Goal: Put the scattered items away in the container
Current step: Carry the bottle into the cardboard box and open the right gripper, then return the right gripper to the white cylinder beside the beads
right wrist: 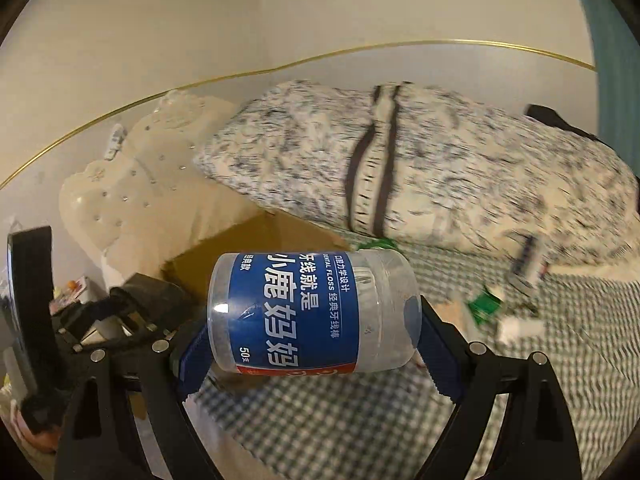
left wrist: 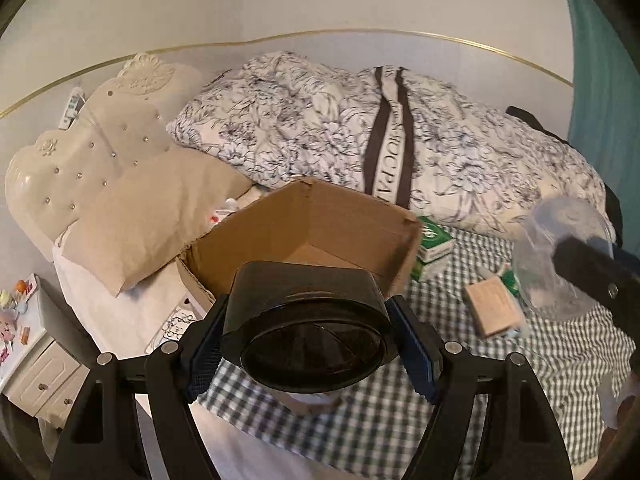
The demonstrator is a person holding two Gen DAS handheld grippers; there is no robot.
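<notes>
Both tools grip: left tool [left wrist: 310,344] a black tub [left wrist: 308,320], right tool [right wrist: 316,344] a floss jar [right wrist: 312,312].

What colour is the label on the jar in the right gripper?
Blue with white lettering, on the clear jar; the right wrist view shows it best.

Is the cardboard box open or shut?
Open. The cardboard box has no flaps over its top, and its brown inside walls show.
</notes>
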